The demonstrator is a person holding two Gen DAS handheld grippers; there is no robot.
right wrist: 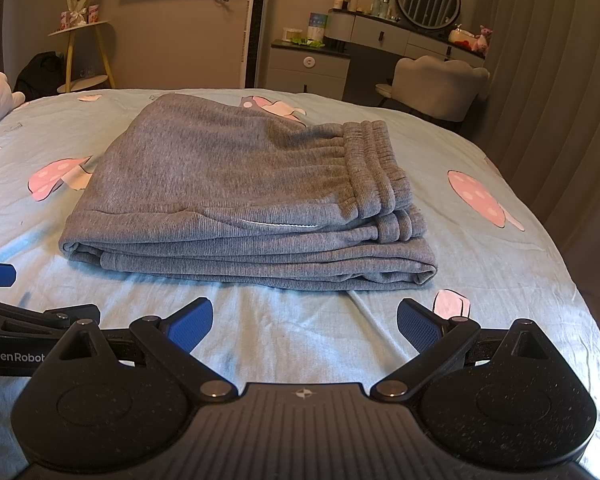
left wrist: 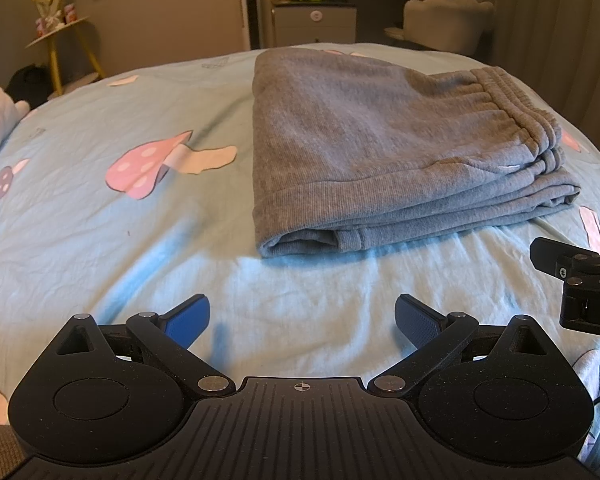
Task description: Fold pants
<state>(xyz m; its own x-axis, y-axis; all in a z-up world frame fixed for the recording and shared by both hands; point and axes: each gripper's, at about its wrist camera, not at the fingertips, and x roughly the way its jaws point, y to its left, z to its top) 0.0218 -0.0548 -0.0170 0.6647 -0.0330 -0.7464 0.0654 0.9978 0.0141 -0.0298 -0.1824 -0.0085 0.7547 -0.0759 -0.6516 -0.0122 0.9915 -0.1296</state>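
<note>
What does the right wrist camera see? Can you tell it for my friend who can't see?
Gray pants lie folded in a neat stack on a light blue bedsheet printed with pink mushrooms. The right hand-held gripper sits open in front of them, holding nothing.

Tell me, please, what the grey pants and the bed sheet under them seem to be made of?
Grey pants: probably a thick knit, like cotton fleece. Fine ribbed lines run across the matte, slightly fuzzy surface, and the folded layers look bulky, with a gathered elastic waistband.
Bed sheet: seems a thin woven fabric, perhaps cotton. It is smooth, pale blue with printed pink mushrooms, and shows small sharp wrinkles.
</note>
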